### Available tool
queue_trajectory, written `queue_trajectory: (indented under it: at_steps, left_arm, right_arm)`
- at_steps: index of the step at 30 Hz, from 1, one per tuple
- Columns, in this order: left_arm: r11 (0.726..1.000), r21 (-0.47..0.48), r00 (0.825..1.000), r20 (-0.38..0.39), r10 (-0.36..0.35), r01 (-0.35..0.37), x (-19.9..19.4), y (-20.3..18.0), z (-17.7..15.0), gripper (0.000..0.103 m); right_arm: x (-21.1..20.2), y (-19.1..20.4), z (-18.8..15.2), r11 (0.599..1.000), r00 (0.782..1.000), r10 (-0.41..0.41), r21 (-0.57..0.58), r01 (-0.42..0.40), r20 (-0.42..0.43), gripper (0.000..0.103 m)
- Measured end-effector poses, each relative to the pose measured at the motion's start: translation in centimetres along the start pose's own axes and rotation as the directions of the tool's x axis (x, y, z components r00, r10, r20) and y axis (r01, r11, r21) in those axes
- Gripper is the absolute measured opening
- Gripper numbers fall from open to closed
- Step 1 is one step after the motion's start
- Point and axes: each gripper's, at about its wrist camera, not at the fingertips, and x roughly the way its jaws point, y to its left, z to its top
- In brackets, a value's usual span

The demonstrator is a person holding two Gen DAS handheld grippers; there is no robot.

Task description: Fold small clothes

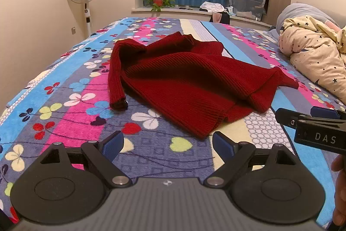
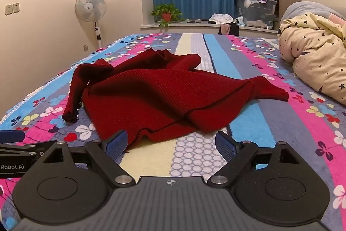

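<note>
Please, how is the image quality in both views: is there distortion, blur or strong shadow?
Left wrist view: fisheye bends the bed, dark corners, red sweater sharp. Right wrist view: same bending, warm indoor light, sweater folds darkly shaded, no blur.

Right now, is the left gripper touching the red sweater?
Apart. The left wrist view shows the left gripper open, with flowered blanket between its fingertips and the red sweater.

Red sweater on flowered bedspread
</note>
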Motion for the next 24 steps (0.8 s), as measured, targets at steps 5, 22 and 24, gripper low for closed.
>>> queue_trajectory:
  at_steps: [5,22,24]
  left_arm:
    - [1.0,0.005,1.0,0.008,0.004,-0.004,-0.29,-0.04,0.2,0.092]
    - [1.0,-0.002,1.0,-0.001,-0.003,0.003,-0.37,-0.26,0.33,0.092]
    - [1.0,-0.002,1.0,-0.002,-0.003,0.003,-0.37,-0.27,0.35,0.092]
  right_arm:
    - [-0.16,-0.07,0.06,1.0,1.0,0.0,0.001,0.0,0.0,0.089]
    - [-0.14,0.11,-0.02,1.0,1.0,0.0,0.003,0.0,0.01,0.089]
    - [-0.13,0.16,0.0,1.0,1.0,0.0,0.002,0.0,0.008,0.089]
